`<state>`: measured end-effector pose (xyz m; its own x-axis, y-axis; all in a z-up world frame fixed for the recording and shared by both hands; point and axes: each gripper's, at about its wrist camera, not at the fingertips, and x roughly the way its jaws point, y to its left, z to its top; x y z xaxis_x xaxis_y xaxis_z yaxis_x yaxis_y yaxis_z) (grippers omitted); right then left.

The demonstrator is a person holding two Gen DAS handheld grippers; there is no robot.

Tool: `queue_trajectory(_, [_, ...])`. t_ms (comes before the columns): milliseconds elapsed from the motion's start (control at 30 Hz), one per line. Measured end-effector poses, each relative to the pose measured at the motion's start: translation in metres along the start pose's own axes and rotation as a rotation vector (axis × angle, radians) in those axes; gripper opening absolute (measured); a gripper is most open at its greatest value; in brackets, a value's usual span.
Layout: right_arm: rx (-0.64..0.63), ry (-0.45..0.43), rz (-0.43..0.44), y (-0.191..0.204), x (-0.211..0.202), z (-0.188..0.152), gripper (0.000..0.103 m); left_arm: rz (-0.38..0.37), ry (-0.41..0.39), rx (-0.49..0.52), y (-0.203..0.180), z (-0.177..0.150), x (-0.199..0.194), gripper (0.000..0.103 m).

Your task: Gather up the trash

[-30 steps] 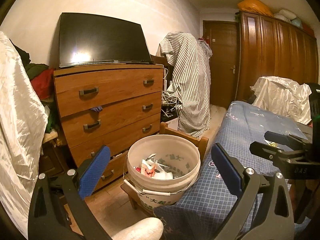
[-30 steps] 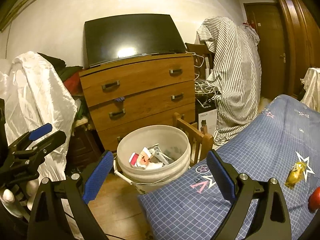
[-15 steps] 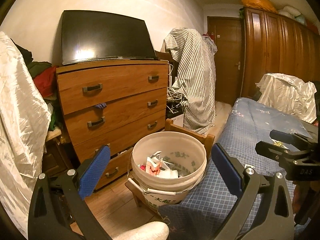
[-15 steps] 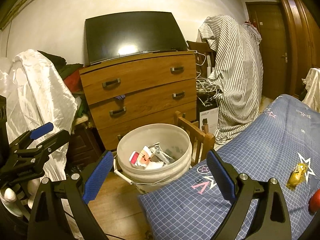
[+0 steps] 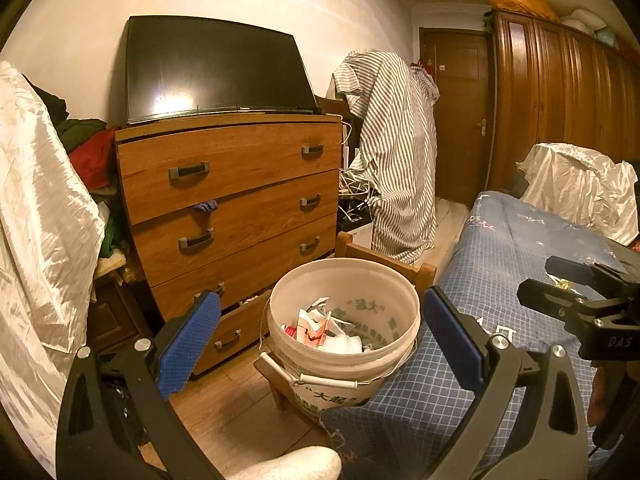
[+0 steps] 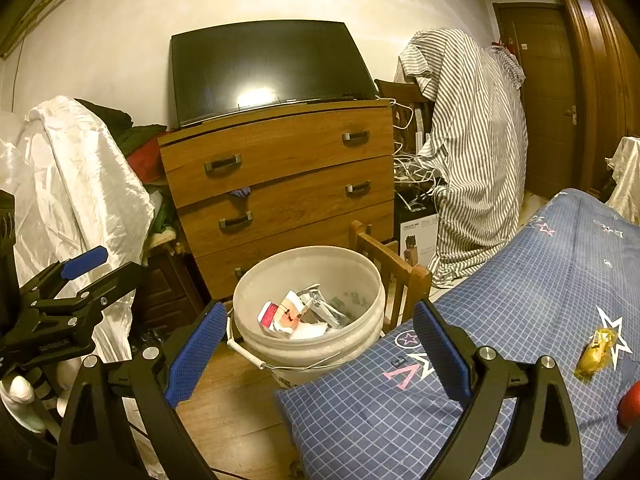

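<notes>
The fingers of the left gripper [image 5: 320,340] stand wide apart with nothing between them, their blue pads [image 5: 188,344] framing a white bucket [image 5: 344,364] in the lower middle of the left wrist view. The right gripper [image 6: 320,348] is spread just as wide and empty, with the same bucket between its pads in the lower middle of its own view.

The bucket sits on a small wooden chair [image 5: 384,264], just beside the corner of a bed with a blue checked cover [image 6: 520,320]. Crumpled wrappers and paper [image 6: 300,312] lie in the bottom of the bucket.

On the bed cover, at the lower right of the right wrist view, a yellow wrapper [image 6: 598,350] rests next to a white star print, and a red round thing [image 6: 630,404] shows at the frame edge just below it.

Behind the bucket stands a wooden dresser [image 5: 232,204] with a dark television [image 5: 212,68] on top. A striped cloth [image 5: 396,152] hangs to the right of the dresser, and a shiny white sheet [image 5: 36,220] fills the left edge.
</notes>
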<state>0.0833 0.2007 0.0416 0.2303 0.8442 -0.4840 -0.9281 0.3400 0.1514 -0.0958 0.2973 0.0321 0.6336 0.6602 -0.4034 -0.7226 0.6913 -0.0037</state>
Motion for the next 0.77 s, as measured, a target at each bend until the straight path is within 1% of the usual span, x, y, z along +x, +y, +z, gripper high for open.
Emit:
queue_trajectory(400, [-0.002, 0.01, 0.008, -0.003, 0.005, -0.004, 0.094, 0.004, 0.009, 0.001, 0.003, 0.001, 0.006, 0.097])
queue_trajectory(500, [-0.007, 0.013, 0.01, -0.003, 0.005, -0.003, 0.094, 0.008, 0.007, -0.019, 0.007, 0.003, 0.008, 0.097])
queue_trajectory(567, [-0.009, 0.014, 0.01, -0.003, 0.005, -0.001, 0.094, 0.013, 0.016, -0.025, 0.01, 0.003, 0.013, 0.097])
queue_trajectory(667, [-0.011, 0.012, 0.007, -0.003, 0.003, 0.0, 0.094, 0.034, 0.049, -0.017, 0.009, 0.003, 0.02, 0.097])
queue_trajectory(767, [-0.01, 0.01, 0.005, -0.004, 0.001, 0.0, 0.094, 0.035, 0.054, -0.019, 0.01, 0.002, 0.021, 0.097])
